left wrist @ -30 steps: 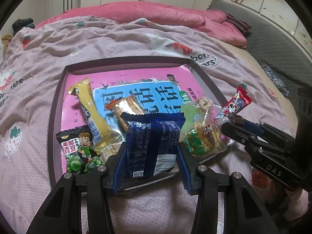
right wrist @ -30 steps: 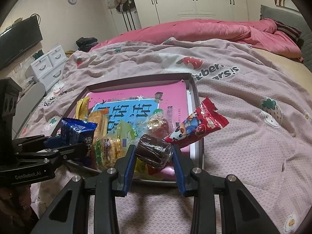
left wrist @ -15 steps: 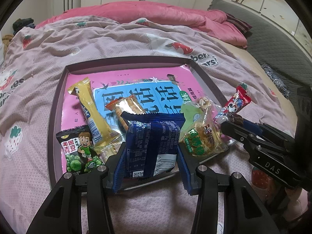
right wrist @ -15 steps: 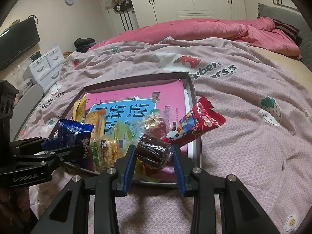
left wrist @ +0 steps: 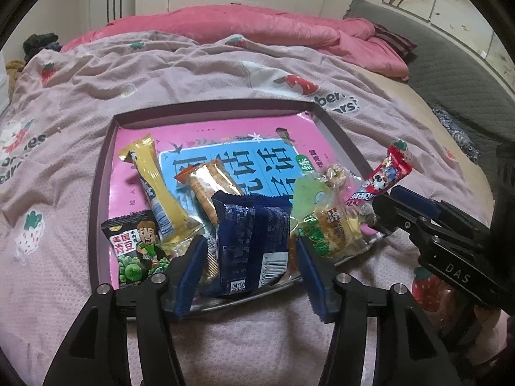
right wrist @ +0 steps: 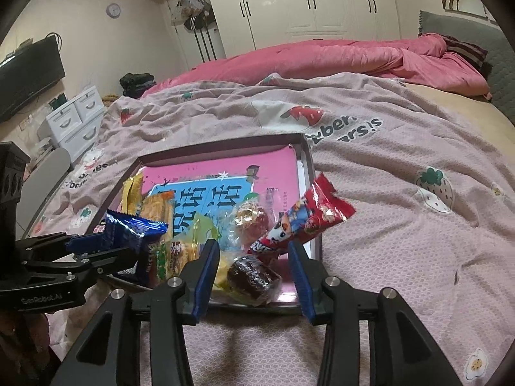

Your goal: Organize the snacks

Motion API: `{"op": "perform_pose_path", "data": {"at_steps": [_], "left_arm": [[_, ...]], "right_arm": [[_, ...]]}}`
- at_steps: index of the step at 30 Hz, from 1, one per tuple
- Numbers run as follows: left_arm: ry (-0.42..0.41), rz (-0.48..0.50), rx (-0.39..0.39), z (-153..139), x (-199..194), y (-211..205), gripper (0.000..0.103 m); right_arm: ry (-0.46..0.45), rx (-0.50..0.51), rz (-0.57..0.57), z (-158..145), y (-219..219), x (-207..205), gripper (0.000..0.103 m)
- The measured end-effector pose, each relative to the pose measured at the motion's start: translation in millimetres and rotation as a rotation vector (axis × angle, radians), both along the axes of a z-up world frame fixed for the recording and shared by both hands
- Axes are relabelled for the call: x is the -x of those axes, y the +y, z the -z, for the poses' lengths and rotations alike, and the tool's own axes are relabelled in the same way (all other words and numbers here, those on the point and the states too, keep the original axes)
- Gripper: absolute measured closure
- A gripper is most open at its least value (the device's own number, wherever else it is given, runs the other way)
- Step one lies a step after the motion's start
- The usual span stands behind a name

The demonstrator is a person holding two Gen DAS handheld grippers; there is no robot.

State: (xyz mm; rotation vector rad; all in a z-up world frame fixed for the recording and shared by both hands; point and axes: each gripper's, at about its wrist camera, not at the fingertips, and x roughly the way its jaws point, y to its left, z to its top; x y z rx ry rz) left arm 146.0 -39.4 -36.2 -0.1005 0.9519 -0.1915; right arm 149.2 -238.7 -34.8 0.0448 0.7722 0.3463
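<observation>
A dark-rimmed tray (left wrist: 103,173) lined with a pink book lies on the bed (right wrist: 309,157). My left gripper (left wrist: 249,257) is open; the dark blue packet (left wrist: 252,241) lies loose between its fingers at the tray's near edge. My right gripper (right wrist: 254,265) is open; the brown wrapped snack (right wrist: 252,276) lies in the tray between its fingers. A red packet (right wrist: 305,222) rests on the tray's right rim. A yellow bar (left wrist: 154,186), an orange bar (left wrist: 209,186), a green-pea packet (left wrist: 135,251) and a green cracker packet (left wrist: 322,225) lie in the tray.
The pink strawberry-print blanket (left wrist: 64,96) covers the bed around the tray. A pink duvet (right wrist: 354,54) is bunched at the far side. White drawers (right wrist: 77,119) stand to the left of the bed.
Both grippers have opened: the left let go of the blue packet and the right let go of the brown snack, which dropped into the tray.
</observation>
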Motion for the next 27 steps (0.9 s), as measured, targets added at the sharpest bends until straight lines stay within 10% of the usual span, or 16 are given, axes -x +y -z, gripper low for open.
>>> {"op": "perform_pose_path", "data": {"at_steps": [27], "left_arm": [[-0.069, -0.09, -0.033, -49.5, 78.4, 19.5, 0.028]], "right_arm": [[-0.114, 0.06, -0.031, -42.9, 31.6, 96.7, 0.022]]}}
